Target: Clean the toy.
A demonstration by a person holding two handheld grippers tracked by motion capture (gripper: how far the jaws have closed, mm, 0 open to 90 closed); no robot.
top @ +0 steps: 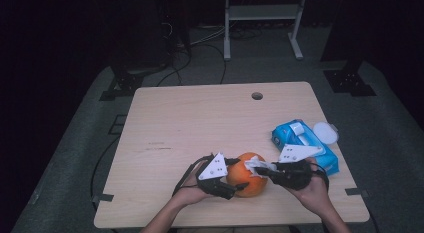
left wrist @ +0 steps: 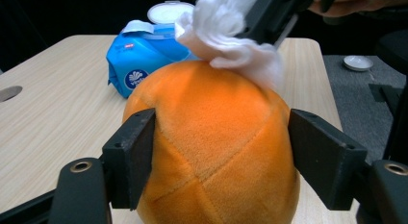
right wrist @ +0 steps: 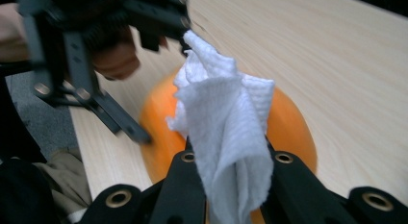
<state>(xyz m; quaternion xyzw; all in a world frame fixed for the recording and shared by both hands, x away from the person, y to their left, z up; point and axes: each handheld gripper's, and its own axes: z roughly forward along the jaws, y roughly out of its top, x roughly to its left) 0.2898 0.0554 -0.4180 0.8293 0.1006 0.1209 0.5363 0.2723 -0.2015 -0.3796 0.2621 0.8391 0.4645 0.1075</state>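
Note:
An orange plush ball (top: 251, 187) rests near the front edge of the wooden table (top: 200, 118). My left gripper (top: 239, 174) comes at it from the left, and its two black jaws press on opposite sides of the ball (left wrist: 216, 137). My right gripper (top: 261, 169) reaches in from the right, shut on a crumpled white wipe (top: 256, 165). The wipe (left wrist: 226, 36) lies against the top of the ball. In the right gripper view the wipe (right wrist: 231, 123) stands up from between the jaws, with the ball (right wrist: 288, 123) just behind it.
A blue pack of wipes (top: 300, 138) with its white lid (top: 325, 132) flipped open lies just behind the right hand. A cable hole (top: 257, 96) sits at the table's far edge. A white metal stand (top: 262, 23) is on the floor beyond.

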